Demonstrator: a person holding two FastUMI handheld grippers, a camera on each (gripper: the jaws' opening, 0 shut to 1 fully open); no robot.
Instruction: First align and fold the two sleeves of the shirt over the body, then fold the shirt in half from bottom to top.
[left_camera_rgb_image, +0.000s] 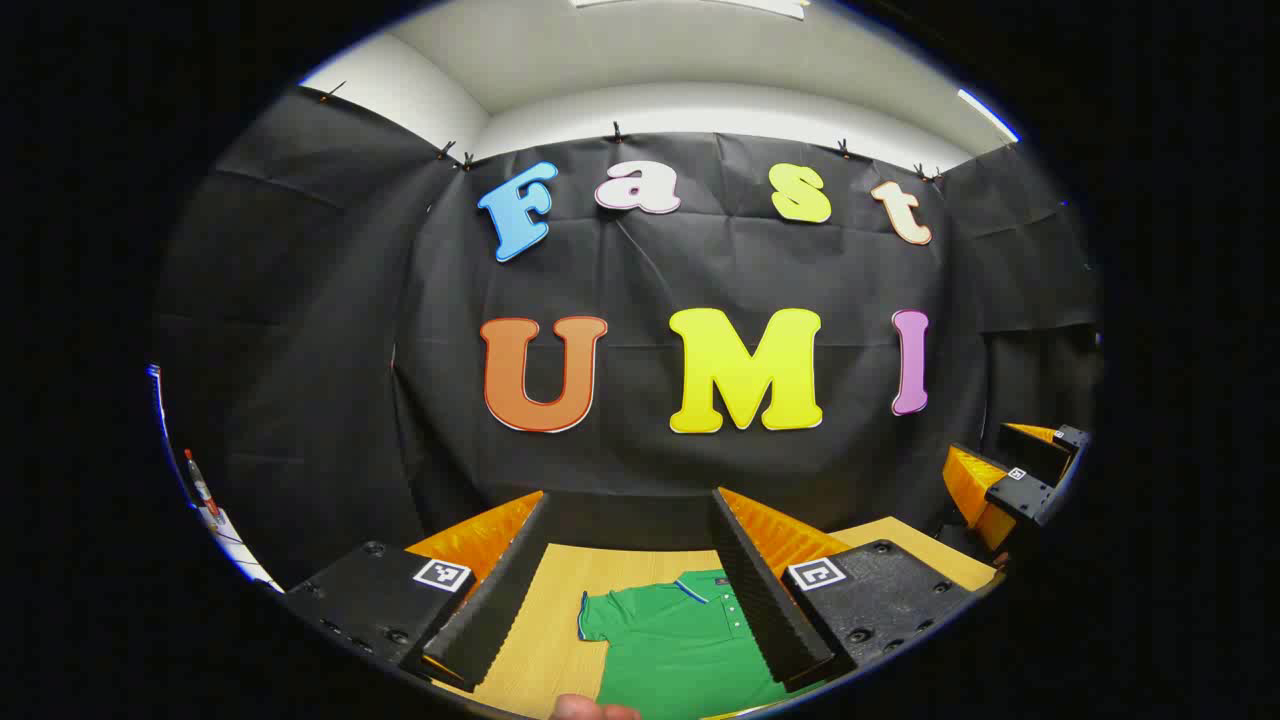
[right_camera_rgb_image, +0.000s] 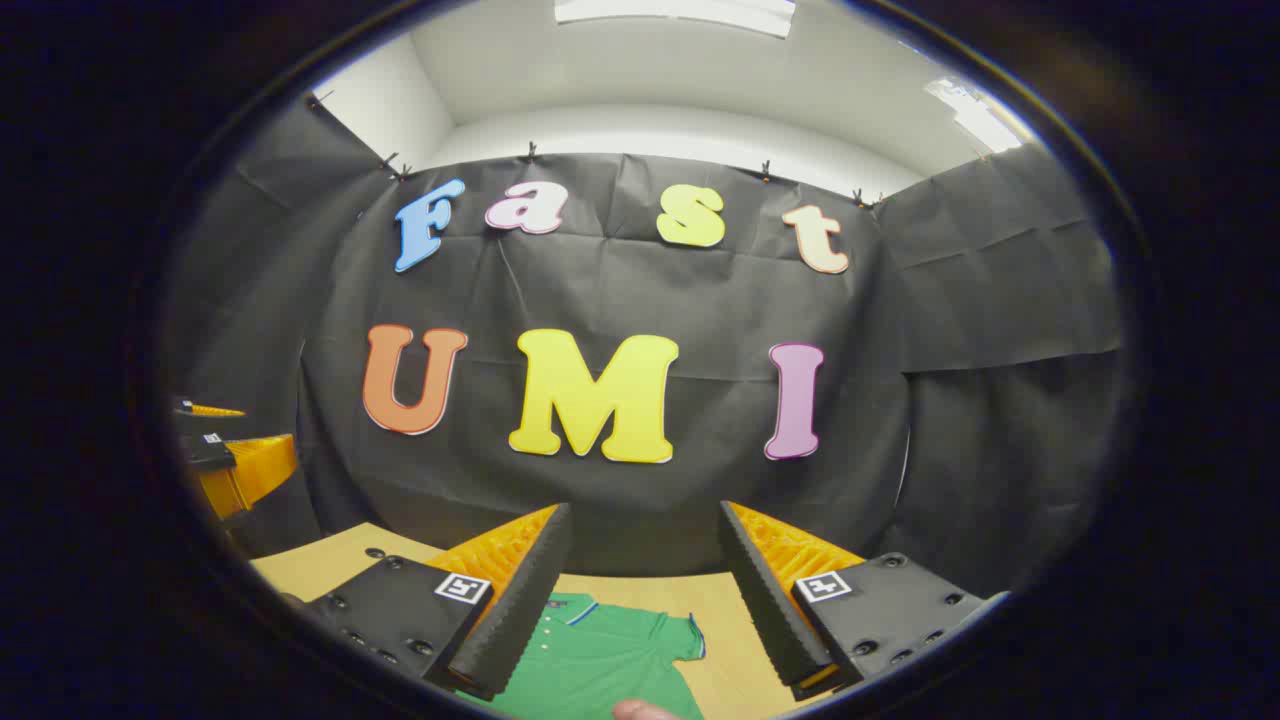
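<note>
I see both tongs held above the table (left_camera_rgb_image: 560, 600), left gripper (left_camera_rgb_image: 630, 590) and right gripper (right_camera_rgb_image: 640, 600) each spread apart and clamping nothing, green shirt (left_camera_rgb_image: 680, 640) lying flat below and between their fingers

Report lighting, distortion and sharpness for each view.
Left gripper view: even overhead light, heavy fisheye bending, the green shirt on the table is sharp, left gripper open. Right gripper view: brighter ceiling lamp glare, same curvature, soft edges, right gripper open over the shirt.
</note>
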